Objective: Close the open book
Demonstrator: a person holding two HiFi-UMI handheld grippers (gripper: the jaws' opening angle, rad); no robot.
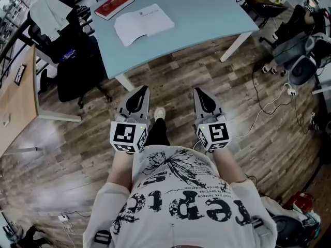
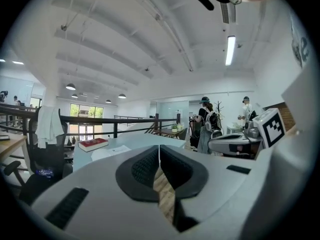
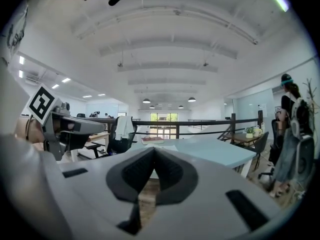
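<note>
The left claw [image 1: 144, 89] and right claw [image 1: 198, 91] are clenched, holding nothing. The white open book [image 1: 143, 23] lies on the pale blue tabletop [image 1: 207, 14].

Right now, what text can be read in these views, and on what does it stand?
Shirt: large upside-down print, not surely readable; the small lines beneath are too small.
Open book: one faint line of print, too small.
Red book: no readable title.
Left cube, right cube: square marker patterns, no words.
</note>
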